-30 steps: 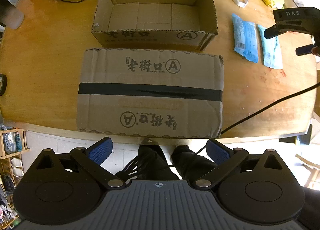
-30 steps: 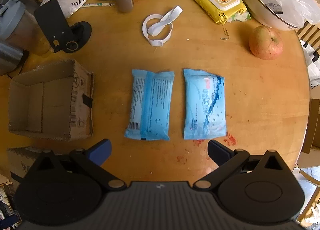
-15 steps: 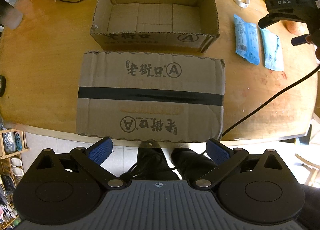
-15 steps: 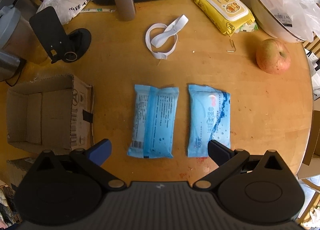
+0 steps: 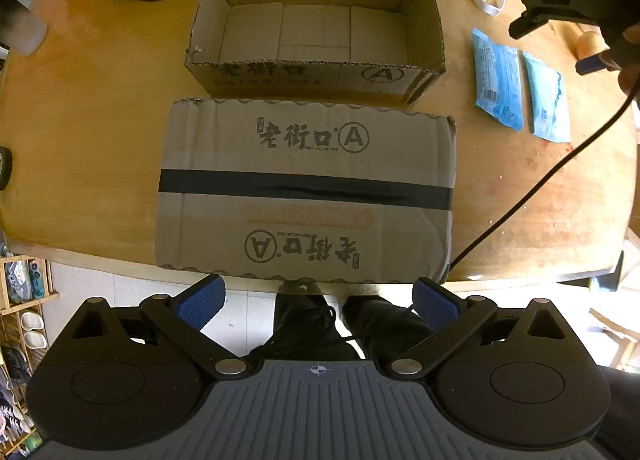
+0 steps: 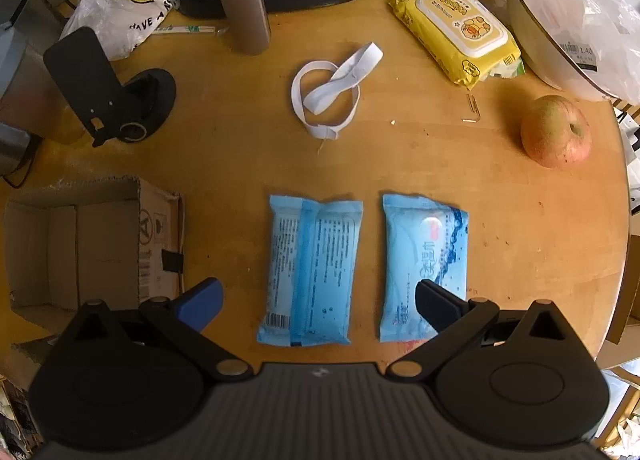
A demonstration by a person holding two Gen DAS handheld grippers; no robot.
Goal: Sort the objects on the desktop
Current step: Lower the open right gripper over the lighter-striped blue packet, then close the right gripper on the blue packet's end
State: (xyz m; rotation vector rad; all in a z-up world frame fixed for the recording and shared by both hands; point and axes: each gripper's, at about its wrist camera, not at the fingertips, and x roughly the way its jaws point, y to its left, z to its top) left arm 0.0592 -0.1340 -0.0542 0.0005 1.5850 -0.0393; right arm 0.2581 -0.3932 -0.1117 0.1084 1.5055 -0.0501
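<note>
The right gripper [image 6: 318,300] hung spread over two blue packets [image 6: 312,272], seemingly not touching; the left gripper [image 5: 318,300] was spread too.

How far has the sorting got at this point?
Nothing looks sorted: the open box holds nothing. Both blue packets lie flat on the table. The right claw hangs open over them, gripping nothing; the left claw is open at the table edge.
</note>
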